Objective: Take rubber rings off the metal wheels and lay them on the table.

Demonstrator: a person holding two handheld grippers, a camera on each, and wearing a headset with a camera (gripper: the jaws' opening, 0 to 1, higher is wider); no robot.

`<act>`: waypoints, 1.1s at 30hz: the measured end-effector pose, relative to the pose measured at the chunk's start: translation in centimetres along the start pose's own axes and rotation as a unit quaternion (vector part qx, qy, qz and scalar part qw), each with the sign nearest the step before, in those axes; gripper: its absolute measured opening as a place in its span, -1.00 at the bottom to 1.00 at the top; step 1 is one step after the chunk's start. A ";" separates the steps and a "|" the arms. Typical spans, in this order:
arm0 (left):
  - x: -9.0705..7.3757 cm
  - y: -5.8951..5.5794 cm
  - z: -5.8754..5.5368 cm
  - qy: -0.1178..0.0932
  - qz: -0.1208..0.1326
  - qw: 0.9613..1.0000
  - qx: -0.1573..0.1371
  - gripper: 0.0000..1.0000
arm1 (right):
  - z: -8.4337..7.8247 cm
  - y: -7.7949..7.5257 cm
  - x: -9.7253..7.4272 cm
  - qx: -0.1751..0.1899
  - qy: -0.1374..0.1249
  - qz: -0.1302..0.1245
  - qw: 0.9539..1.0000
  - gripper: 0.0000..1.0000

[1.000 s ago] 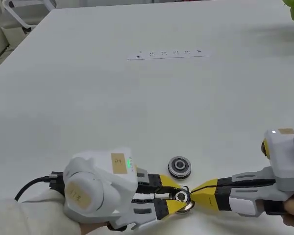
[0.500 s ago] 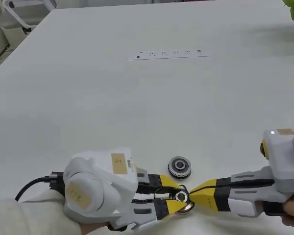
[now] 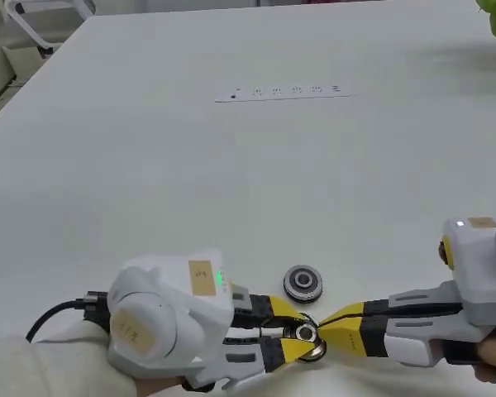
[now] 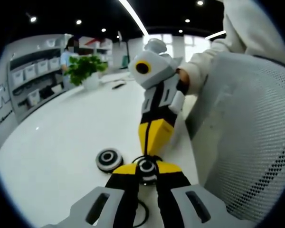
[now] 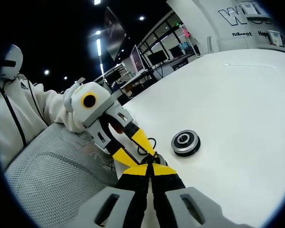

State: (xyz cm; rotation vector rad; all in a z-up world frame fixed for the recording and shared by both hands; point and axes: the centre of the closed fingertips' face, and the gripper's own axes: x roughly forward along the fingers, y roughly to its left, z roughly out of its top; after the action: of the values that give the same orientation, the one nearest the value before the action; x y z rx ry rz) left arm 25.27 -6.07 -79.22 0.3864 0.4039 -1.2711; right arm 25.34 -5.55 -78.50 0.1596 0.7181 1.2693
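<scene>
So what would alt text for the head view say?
Left gripper clamps a small metal wheel at the near edge of the white table while right gripper pinches its rubber ring. A second wheel lies just beyond.

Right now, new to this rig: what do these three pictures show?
No robot: a person holds a hand-held gripper in each hand. One picture comes from a headset camera looking down; the two round ones come from cameras riding on each gripper. The left hand-held gripper clamps a metal wheel. The right hand-held gripper is closed at that wheel's edge; what it pinches is too small to tell. A second wheel lies loose on the white table.
</scene>
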 end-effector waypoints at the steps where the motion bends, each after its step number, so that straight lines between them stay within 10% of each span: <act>1: 0.0 0.0 0.0 0.000 0.000 1.000 0.000 -0.72 | 0.0 0.0 0.0 -0.003 0.001 -0.002 1.000 -1.00; 22: -0.2 0.1 0.2 0.018 0.000 1.000 0.010 -0.68 | 0.1 -0.7 -0.2 0.007 0.004 -0.017 1.000 -1.00; 33: -1.2 -0.2 2.0 0.008 -0.006 1.000 0.001 -0.18 | 0.4 -0.3 -0.4 0.006 0.004 -0.017 1.000 -1.00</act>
State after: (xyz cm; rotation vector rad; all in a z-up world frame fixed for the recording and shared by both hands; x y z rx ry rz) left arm 24.93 -6.09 -76.92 0.3963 0.4192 -1.2804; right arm 25.81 -5.91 -78.20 0.1517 0.7328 1.2338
